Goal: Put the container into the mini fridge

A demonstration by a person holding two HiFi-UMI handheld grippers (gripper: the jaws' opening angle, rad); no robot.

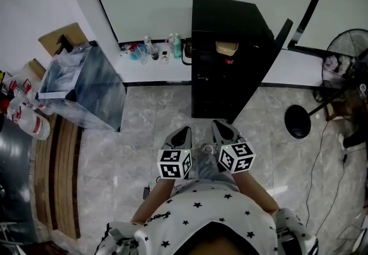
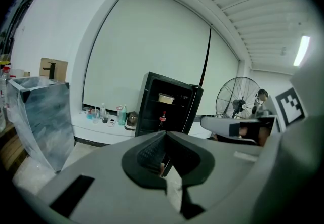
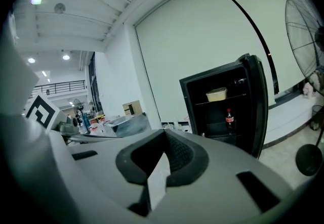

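Note:
The black mini fridge (image 1: pixel 230 58) stands against the far wall with its door (image 1: pixel 282 32) swung open to the right. A beige container (image 1: pixel 226 48) sits on its upper shelf, also seen in the left gripper view as the container (image 2: pixel 166 98) and in the right gripper view as the container (image 3: pixel 216 94). A cola bottle (image 3: pixel 229 117) stands on the shelf below it. My left gripper (image 1: pixel 183 136) and right gripper (image 1: pixel 223 131) hover side by side near my body, short of the fridge. Both are shut with nothing between the jaws.
A shiny grey box (image 1: pixel 83 87) stands on the floor at the left, beside a wooden bench (image 1: pixel 57 173). Bottles (image 1: pixel 152 49) line the low white ledge. A standing fan (image 1: pixel 345 58) with a round black base (image 1: pixel 298 121) and floor cables is at the right.

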